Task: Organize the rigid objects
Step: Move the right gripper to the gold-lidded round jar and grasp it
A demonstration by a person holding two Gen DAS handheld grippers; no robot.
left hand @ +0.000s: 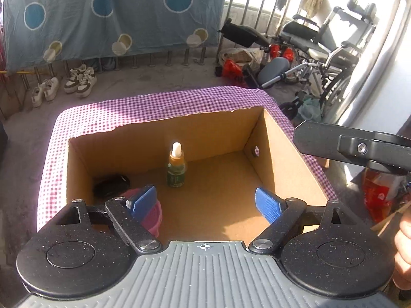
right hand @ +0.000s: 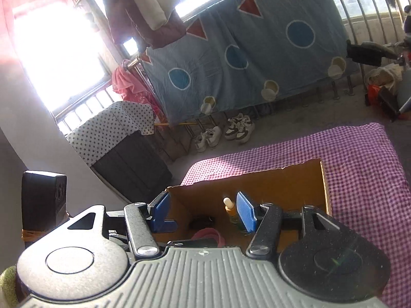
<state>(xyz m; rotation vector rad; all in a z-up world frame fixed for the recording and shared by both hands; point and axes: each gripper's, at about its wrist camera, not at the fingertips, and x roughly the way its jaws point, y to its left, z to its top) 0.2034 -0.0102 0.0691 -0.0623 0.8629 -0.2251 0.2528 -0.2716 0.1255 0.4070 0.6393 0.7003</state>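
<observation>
Left wrist view shows your left gripper (left hand: 206, 202) spread wide with nothing between its two blue pads (left hand: 143, 200), hanging over one open cardboard box (left hand: 282, 159). Count three things inside it: one dropper bottle (left hand: 176, 165) standing upright near the middle of the floor, one black object (left hand: 111, 184) lying in the near-left corner, and one pink cup (left hand: 154, 217) just beside it, partly hidden behind your left finger. The box sits on one purple checked cloth (left hand: 154, 102). Your right gripper (right hand: 204, 211) stands partly apart and empty, above the box's near edge; the same bottle (right hand: 231, 211) shows beside its right pad. Two pairs of sneakers (left hand: 81, 79) sit on the floor beyond, under one blue spotted sheet (left hand: 115, 12).
</observation>
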